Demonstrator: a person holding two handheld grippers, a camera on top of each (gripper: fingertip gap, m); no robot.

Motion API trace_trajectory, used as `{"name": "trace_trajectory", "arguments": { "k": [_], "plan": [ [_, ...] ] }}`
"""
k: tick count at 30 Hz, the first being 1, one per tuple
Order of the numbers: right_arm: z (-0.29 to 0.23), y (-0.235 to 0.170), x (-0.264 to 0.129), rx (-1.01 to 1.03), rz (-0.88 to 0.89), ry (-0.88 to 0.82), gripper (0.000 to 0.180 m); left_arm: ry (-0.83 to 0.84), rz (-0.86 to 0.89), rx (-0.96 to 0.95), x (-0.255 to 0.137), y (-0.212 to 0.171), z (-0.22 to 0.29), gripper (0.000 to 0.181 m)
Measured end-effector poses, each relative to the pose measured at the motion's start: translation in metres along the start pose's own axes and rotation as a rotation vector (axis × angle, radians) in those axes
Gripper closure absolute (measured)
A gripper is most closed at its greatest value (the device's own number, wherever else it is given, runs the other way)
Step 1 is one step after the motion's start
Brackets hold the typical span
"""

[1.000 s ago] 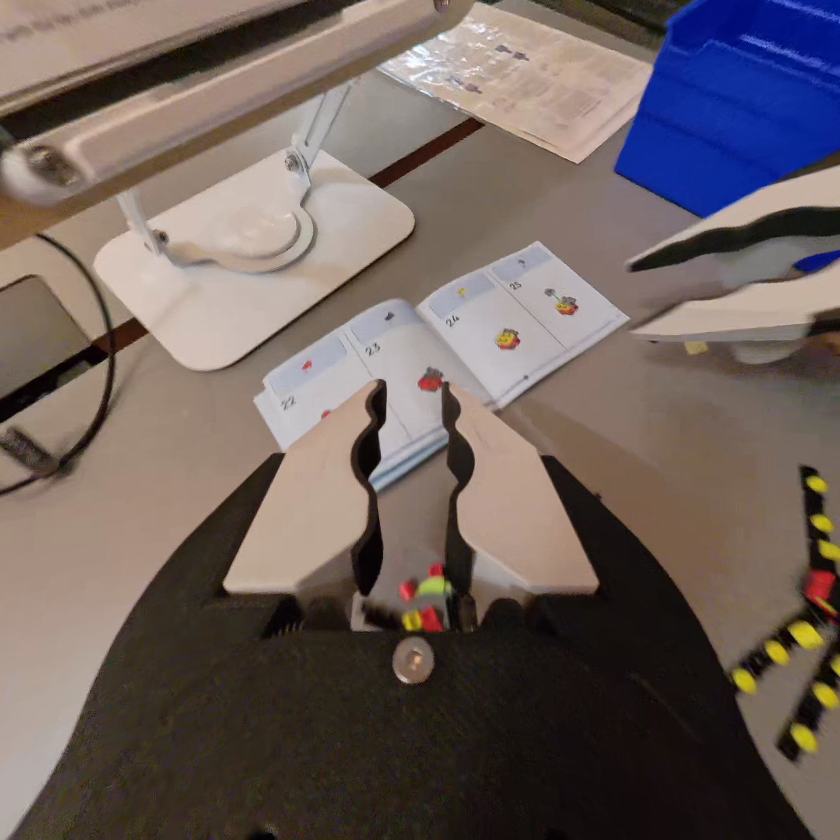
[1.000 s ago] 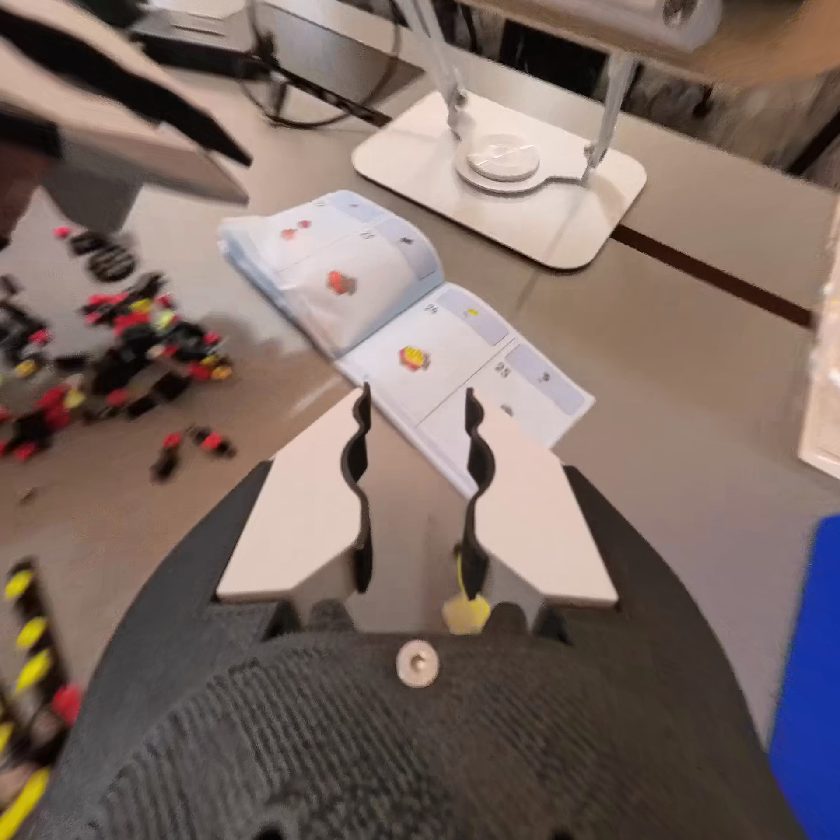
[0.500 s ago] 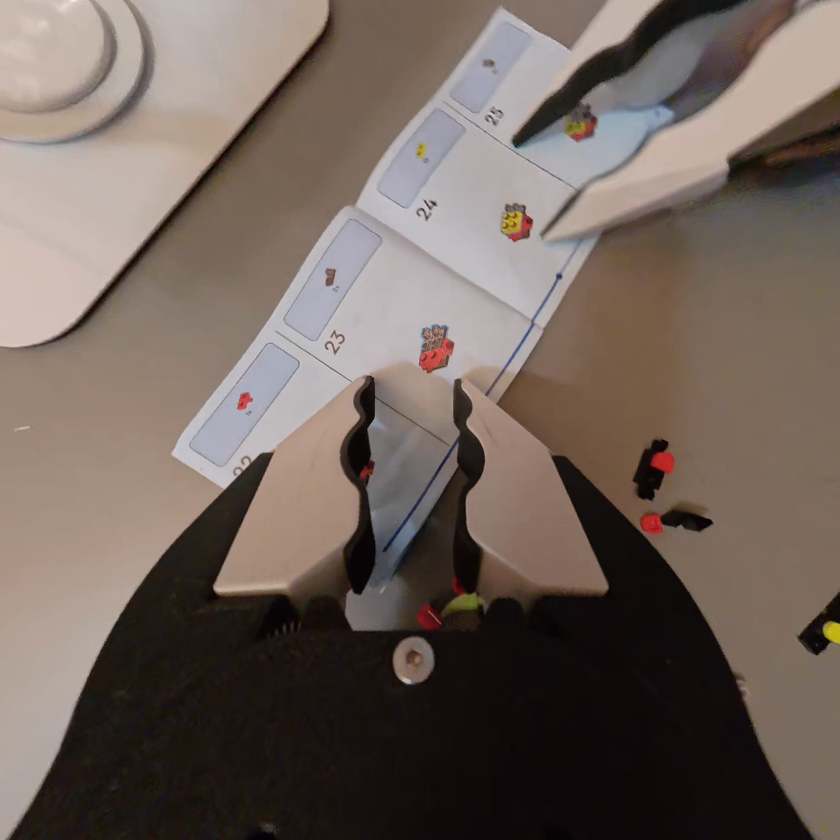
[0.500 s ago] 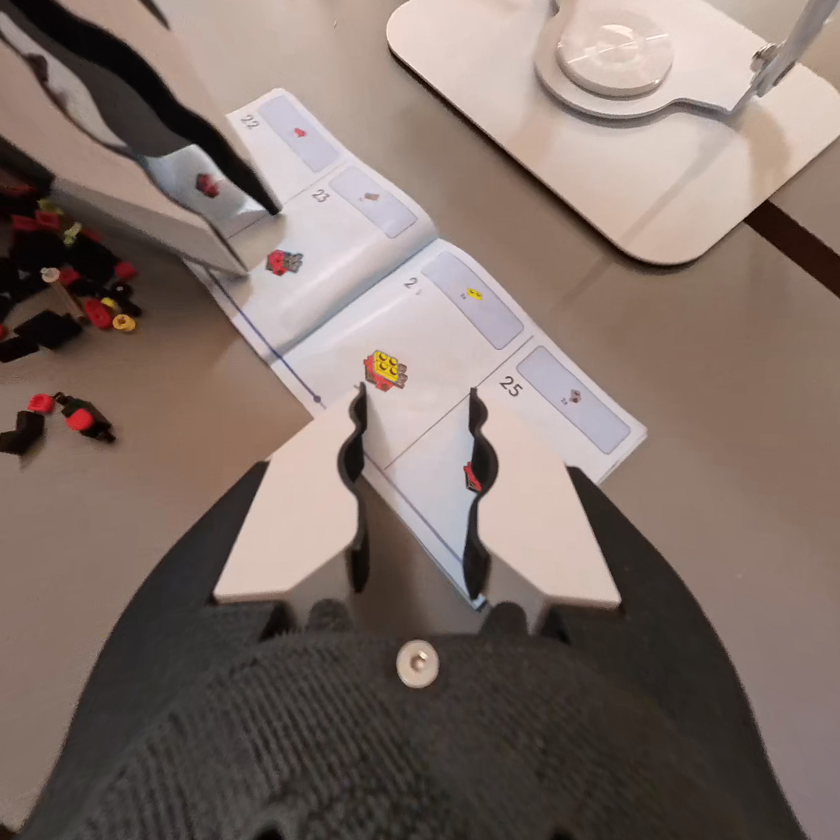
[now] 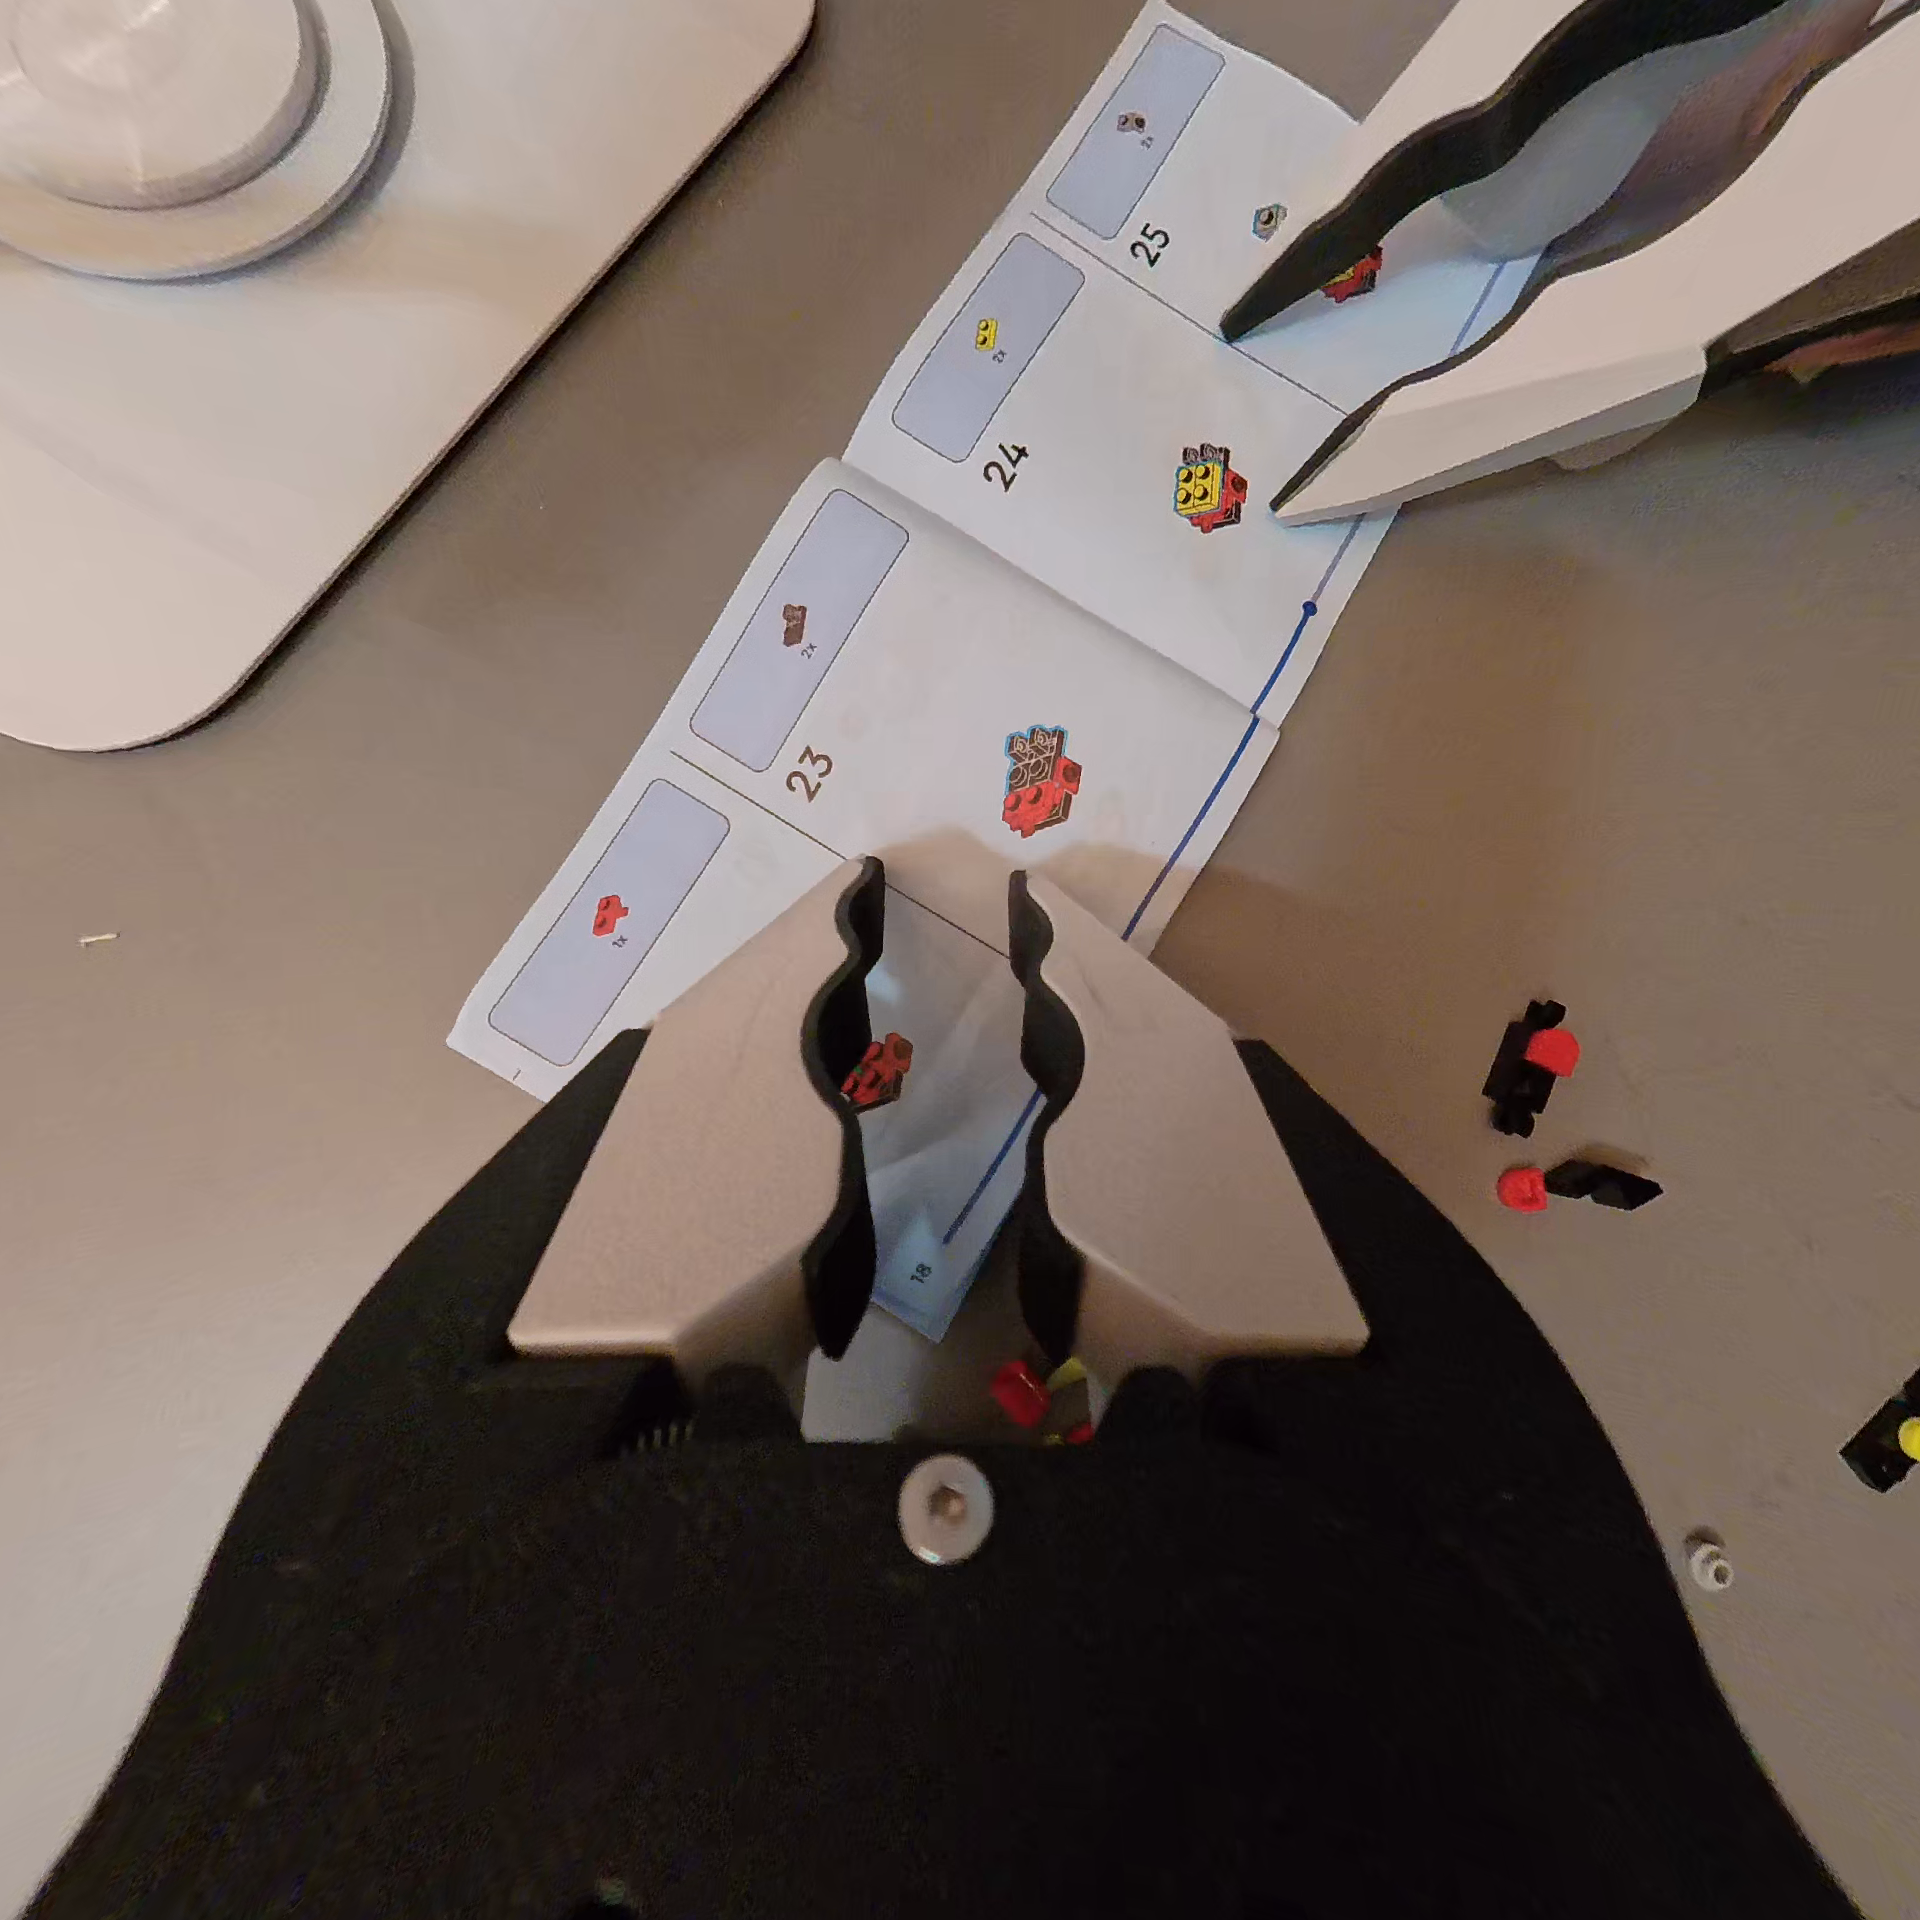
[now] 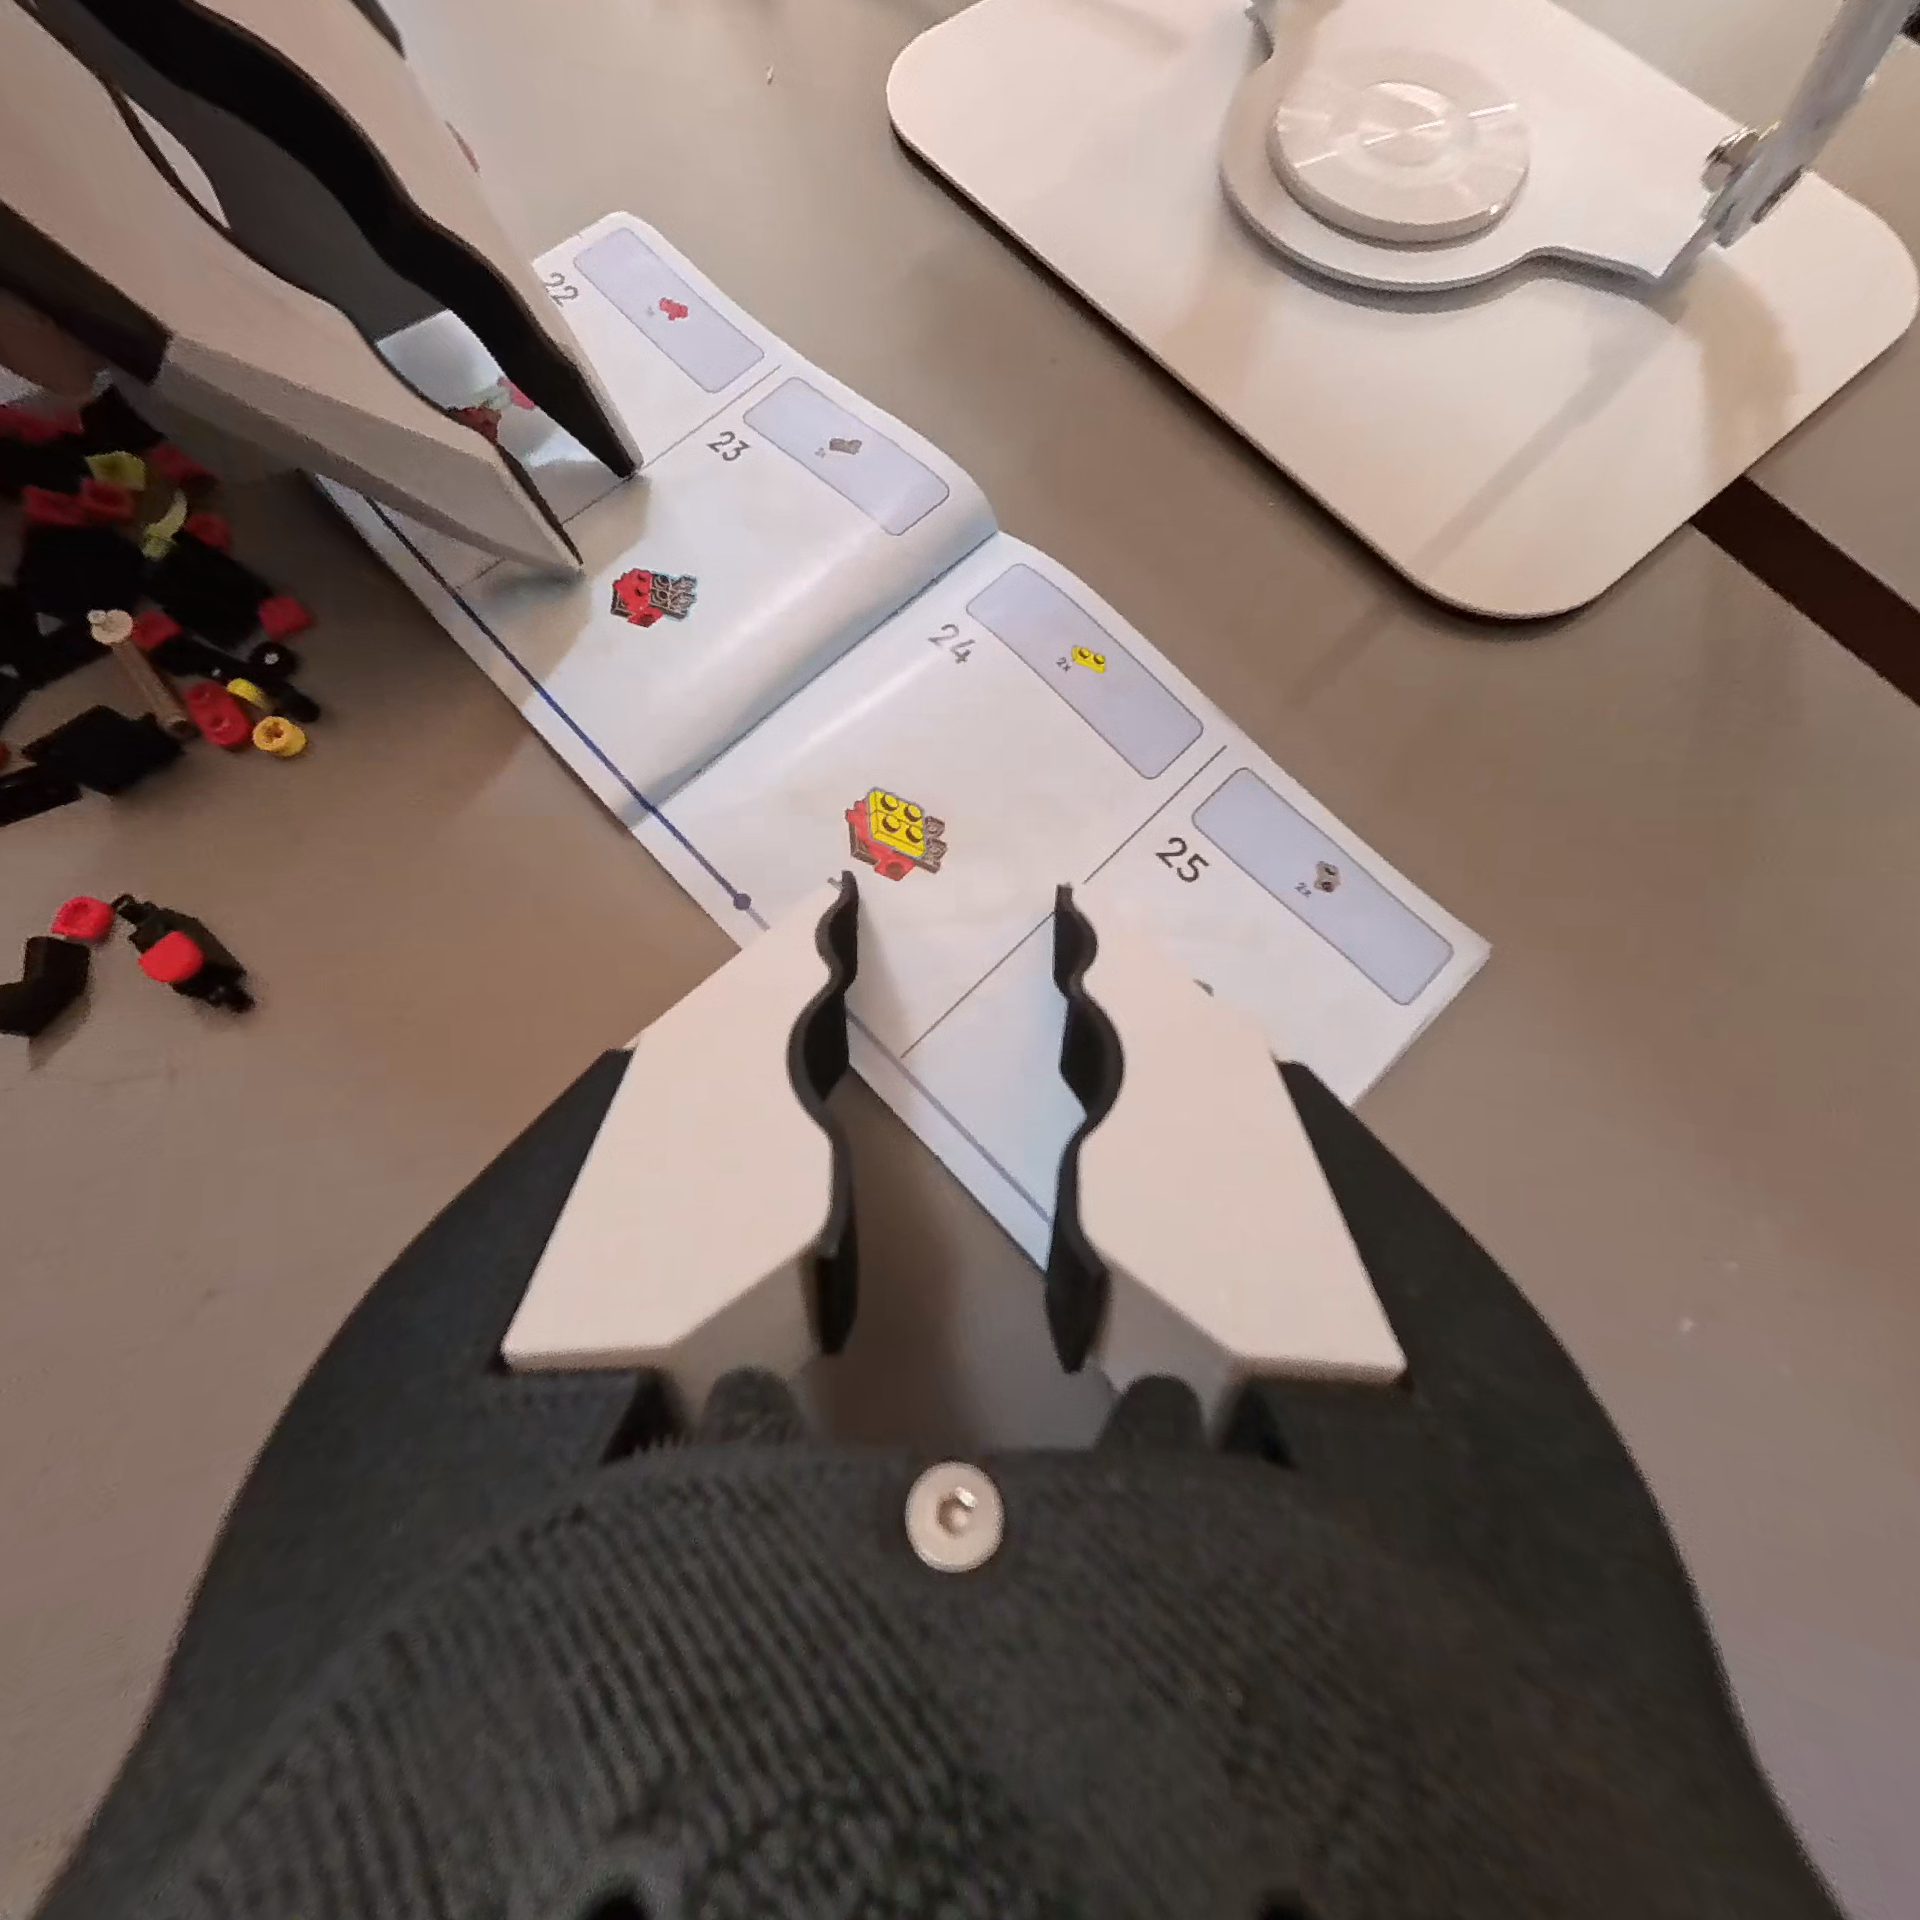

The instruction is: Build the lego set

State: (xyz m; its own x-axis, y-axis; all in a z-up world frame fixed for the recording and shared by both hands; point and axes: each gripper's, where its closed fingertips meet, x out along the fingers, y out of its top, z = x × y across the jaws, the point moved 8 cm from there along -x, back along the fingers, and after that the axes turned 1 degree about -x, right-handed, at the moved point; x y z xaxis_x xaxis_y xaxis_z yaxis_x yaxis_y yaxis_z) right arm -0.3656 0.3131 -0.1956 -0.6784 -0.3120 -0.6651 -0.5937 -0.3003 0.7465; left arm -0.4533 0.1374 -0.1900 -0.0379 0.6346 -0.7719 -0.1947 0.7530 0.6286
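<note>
An open instruction booklet lies flat on the grey tabletop, its pages showing numbered building steps with small pictures of red and yellow bricks. The left gripper hangs over the booklet's left page with its jaws spread and nothing between them, the fingertips low over the paper. The right gripper is over the right page, jaws likewise spread and empty; whether either one touches the paper cannot be told.

Loose lego pieces, black, red and yellow, lie in a heap on the tabletop just beside the booklet's left page, behind the left gripper. A few more black and red pieces lie apart from the heap, near the booklet's lower edge.

A white stand base with a round disc sits beyond the booklet.
</note>
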Motion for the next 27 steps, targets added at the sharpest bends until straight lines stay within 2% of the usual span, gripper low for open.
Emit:
{"name": "trace_trajectory", "arguments": {
  "k": [3,7,8,10,12,17,27],
  "plan": [
    [-0.001,0.002,0.000,-0.006,-0.025,0.001,0.145,-0.001,-0.017,0.005,0.001,0.003,0.000,0.158],
    [-0.001,0.013,-0.005,-0.076,-0.017,0.022,0.134,-0.063,0.006,0.039,-0.005,0.009,0.004,0.137],
    [-0.003,0.018,-0.006,-0.107,0.020,0.055,0.125,-0.097,0.029,0.066,-0.008,0.011,0.006,0.129],
    [-0.005,0.024,-0.006,-0.158,0.075,0.117,0.116,-0.169,0.066,0.144,-0.011,0.014,0.009,0.103],
    [0.000,0.025,0.002,-0.180,0.064,0.144,0.111,-0.155,0.056,0.171,-0.007,0.018,0.005,0.101],
    [0.015,0.016,0.017,-0.158,-0.028,0.196,0.105,-0.103,-0.109,0.214,0.010,0.017,-0.006,0.102],
    [0.031,0.001,-0.004,-0.117,-0.102,0.119,0.105,-0.096,-0.096,0.172,-0.002,0.004,-0.025,0.112]
  ]
}}
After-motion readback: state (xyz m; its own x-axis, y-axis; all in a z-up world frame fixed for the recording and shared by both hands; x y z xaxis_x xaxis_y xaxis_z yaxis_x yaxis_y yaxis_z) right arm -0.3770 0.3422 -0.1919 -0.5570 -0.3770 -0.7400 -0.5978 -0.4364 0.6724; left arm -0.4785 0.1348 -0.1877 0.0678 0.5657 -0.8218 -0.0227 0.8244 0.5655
